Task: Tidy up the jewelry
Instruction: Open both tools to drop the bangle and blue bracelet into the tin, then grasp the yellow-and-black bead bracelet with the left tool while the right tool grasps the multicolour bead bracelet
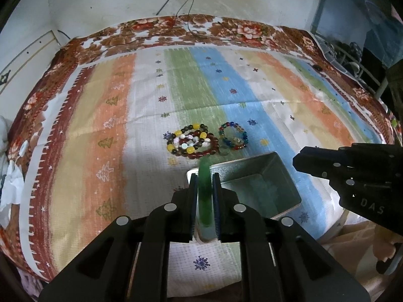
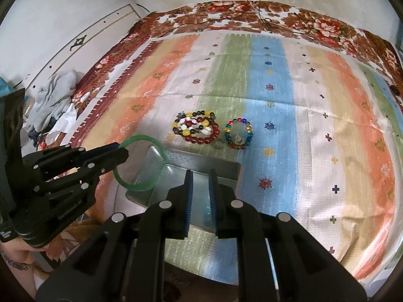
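Note:
My left gripper (image 1: 204, 176) is shut on a translucent green bangle (image 1: 204, 188), held edge-on above the left rim of an open metal tin (image 1: 274, 176). In the right wrist view the bangle (image 2: 141, 163) shows as a ring hanging over the tin's left edge (image 2: 156, 156), with the left gripper (image 2: 118, 151) gripping it. My right gripper (image 2: 200, 173) is part open and empty above the tin. Behind the tin lie a pile of beaded bracelets (image 1: 192, 141) (image 2: 199, 128) and a multicoloured bead bracelet (image 1: 233, 136) (image 2: 238, 133).
A striped cloth (image 2: 302, 115) covers a floral blanket (image 2: 226, 12) on the bed. A small clear ring (image 1: 224, 150) lies near the tin. Crumpled clothes (image 2: 55, 95) sit at the left. Cables (image 1: 186, 25) hang down the wall. The right gripper body (image 1: 352, 176) is at the right.

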`<state>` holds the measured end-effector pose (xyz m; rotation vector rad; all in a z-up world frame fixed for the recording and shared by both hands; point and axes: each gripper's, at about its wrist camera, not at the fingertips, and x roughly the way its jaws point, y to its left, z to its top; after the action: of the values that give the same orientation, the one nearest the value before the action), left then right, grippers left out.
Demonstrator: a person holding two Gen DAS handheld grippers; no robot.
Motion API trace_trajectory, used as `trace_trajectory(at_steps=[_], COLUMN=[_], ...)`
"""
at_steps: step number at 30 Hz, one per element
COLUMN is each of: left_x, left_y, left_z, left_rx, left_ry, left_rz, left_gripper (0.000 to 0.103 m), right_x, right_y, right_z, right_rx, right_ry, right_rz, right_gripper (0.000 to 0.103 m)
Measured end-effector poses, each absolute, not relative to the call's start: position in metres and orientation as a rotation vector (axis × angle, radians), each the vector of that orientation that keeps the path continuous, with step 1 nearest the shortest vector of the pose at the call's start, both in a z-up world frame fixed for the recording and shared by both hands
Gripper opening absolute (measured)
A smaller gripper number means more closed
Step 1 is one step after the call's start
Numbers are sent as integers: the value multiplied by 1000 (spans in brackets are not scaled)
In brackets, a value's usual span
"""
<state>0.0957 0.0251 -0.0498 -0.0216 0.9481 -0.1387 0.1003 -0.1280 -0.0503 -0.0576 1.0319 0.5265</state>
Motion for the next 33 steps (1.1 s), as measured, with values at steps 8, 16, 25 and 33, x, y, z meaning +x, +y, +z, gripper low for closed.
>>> trace_trajectory(at_steps=[8, 16, 25, 33], left_x=[99, 115, 149, 167], left_y=[32, 52, 72, 80], left_z=[-48, -48, -68, -86], left_rx=[-39, -76, -122, -118], left_ry=[940, 944, 1017, 1070], left_rz=[-132, -91, -71, -69], left_gripper=[19, 35, 45, 45], right_x=[106, 121, 149, 171], right_y=[-131, -142, -139, -143], right_z=[-53, -57, -69, -81], right_rx=[-53, -38, -68, -67], right_ry=[1039, 1044, 1065, 1106], right_rz=[506, 464, 438, 430], right_gripper=[31, 37, 49, 49])
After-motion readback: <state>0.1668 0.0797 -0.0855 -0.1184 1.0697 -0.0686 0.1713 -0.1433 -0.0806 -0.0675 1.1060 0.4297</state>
